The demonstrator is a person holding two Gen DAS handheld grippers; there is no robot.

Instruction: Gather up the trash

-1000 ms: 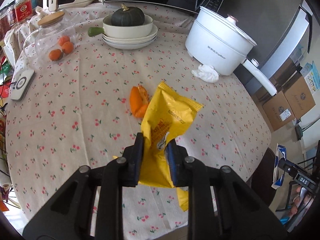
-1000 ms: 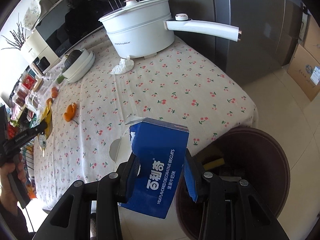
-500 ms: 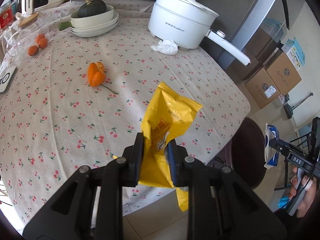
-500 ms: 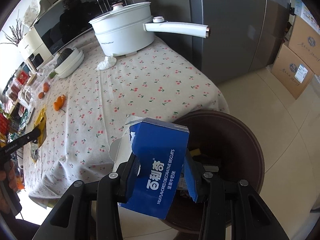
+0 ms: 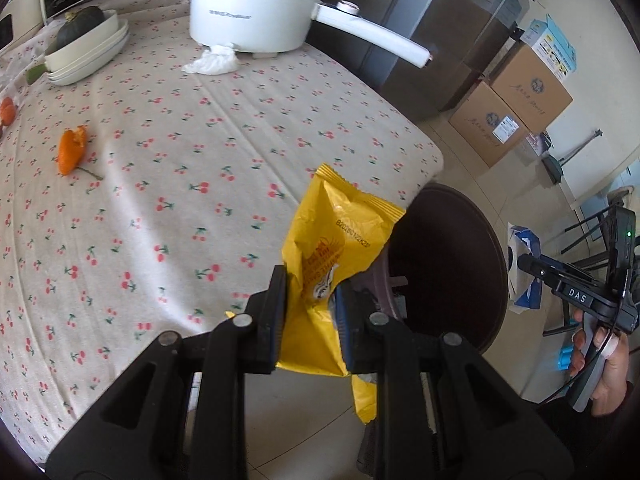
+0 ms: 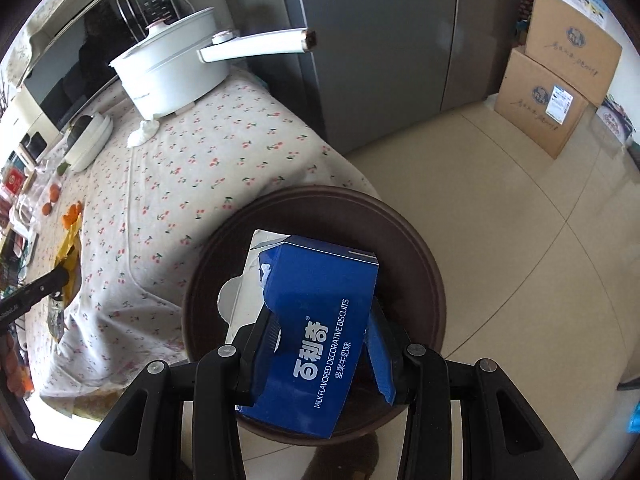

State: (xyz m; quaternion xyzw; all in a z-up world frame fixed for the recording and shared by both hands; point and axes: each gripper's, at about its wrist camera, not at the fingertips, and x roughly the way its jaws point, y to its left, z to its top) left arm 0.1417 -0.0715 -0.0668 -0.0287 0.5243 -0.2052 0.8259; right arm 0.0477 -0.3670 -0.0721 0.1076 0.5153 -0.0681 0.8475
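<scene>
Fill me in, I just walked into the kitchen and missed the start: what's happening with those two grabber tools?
A person is clearing trash off the table. The right gripper is shut on a blue biscuit box, held right over the dark round bin on the floor. The left gripper is shut on a yellow snack wrapper at the table's edge, near the same bin. An orange peel and a crumpled tissue lie on the cherry-print tablecloth.
</scene>
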